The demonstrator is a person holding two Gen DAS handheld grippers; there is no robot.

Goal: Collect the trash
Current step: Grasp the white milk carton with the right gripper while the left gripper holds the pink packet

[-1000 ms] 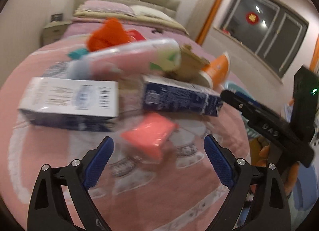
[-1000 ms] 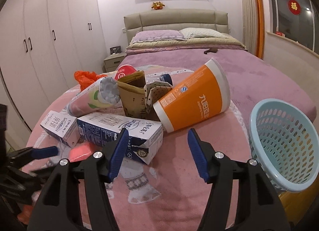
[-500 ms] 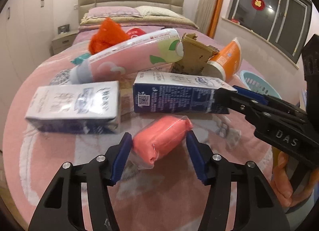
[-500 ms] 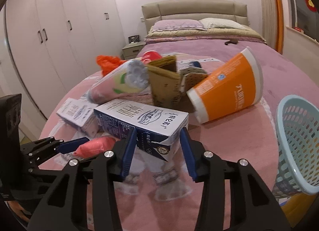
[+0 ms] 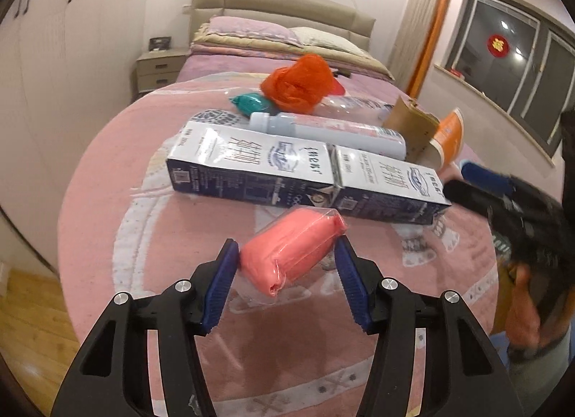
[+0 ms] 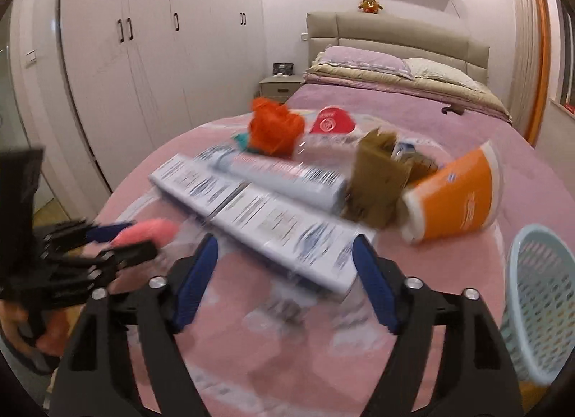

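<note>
**Inspector:** Starting with the left wrist view: the left tongs [image 5: 287, 255] are clamped on a pink wrapped packet [image 5: 291, 245], both blue pads pressing its sides. It looks lifted clear of the pink cloth-covered desk [image 5: 107, 208]. I judge the pick-up done and the carry to the bin in hand.

**Clerk:** What lies beyond those tongs?

**Inspector:** Just ahead, two blue-and-white cartons [image 5: 251, 161] end to end. Behind them a pale tube [image 5: 323, 131], an orange plastic bag [image 5: 298, 84], a teal wad [image 5: 251, 103]. Far right, torn brown card [image 5: 409, 122] and an orange cup [image 5: 451, 134] on its side.

**Clerk:** And the right wrist view?

**Inspector:** Blurred. The right tongs [image 6: 285, 269] have just been opening; they stand wide, gripping nothing, with the near carton [image 6: 287, 230] lying just ahead between the pads, untouched as far as I can tell. The packet [image 6: 147, 232] shows at their left. The light blue basket [image 6: 539, 294] sits at their right, at the desk's edge.

**Clerk:** What does the next move call for?

**Inspector:** Probably carrying the packet rightward to the basket. The right tongs and the cartons stand in that path; the packet must pass over or around them.
</note>
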